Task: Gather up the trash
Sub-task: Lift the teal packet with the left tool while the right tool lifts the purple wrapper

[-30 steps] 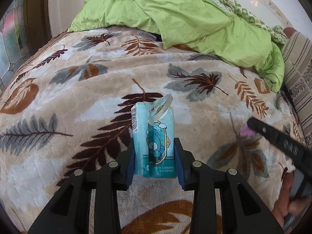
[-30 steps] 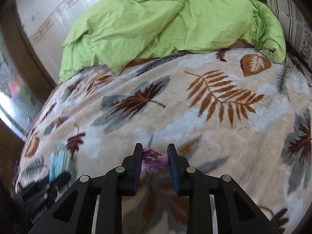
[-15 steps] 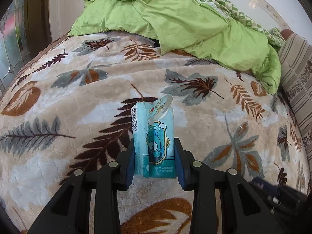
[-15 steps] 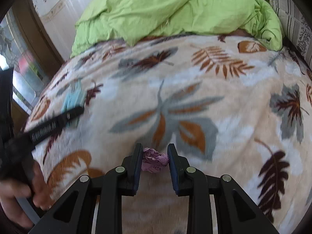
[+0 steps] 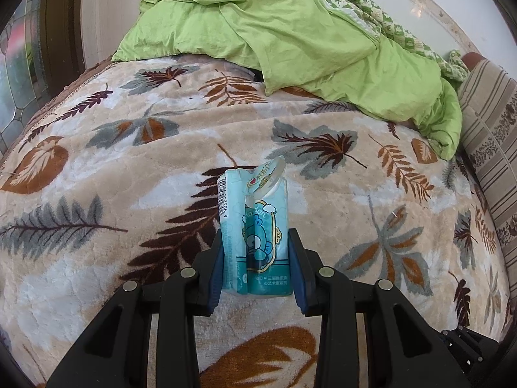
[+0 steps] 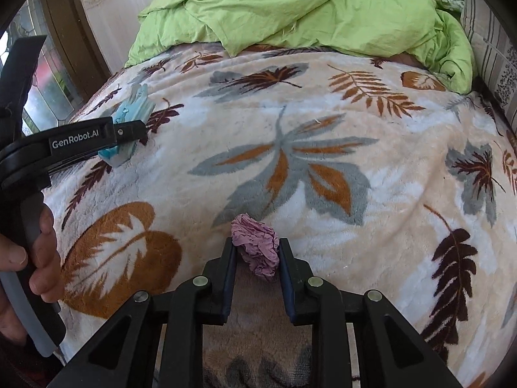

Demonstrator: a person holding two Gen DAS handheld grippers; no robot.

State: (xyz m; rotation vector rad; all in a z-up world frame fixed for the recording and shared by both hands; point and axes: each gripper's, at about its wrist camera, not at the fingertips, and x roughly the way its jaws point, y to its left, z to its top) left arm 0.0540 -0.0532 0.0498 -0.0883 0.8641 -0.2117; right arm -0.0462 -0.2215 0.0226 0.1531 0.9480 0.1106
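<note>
My left gripper (image 5: 256, 258) is shut on a teal tissue packet (image 5: 255, 226) with a cartoon bear and an open flap, held upright above the leaf-patterned blanket (image 5: 129, 168). My right gripper (image 6: 255, 258) is shut on a crumpled purple paper wad (image 6: 257, 245) above the same blanket (image 6: 323, 123). In the right wrist view the left gripper (image 6: 129, 132) shows at the far left with the packet (image 6: 129, 113) in it and a hand (image 6: 42, 258) on its handle.
A green duvet (image 5: 290, 32) is heaped at the head of the bed. A striped pillow (image 5: 488, 135) lies along the right edge. A wooden frame with patterned glass (image 5: 19, 64) stands at the left. Part of the right gripper (image 5: 465, 352) shows at the lower right.
Both grippers have pulled back toward the foot of the bed, still holding their items. The right gripper dropped out of the left view's right side to its lower right corner.
</note>
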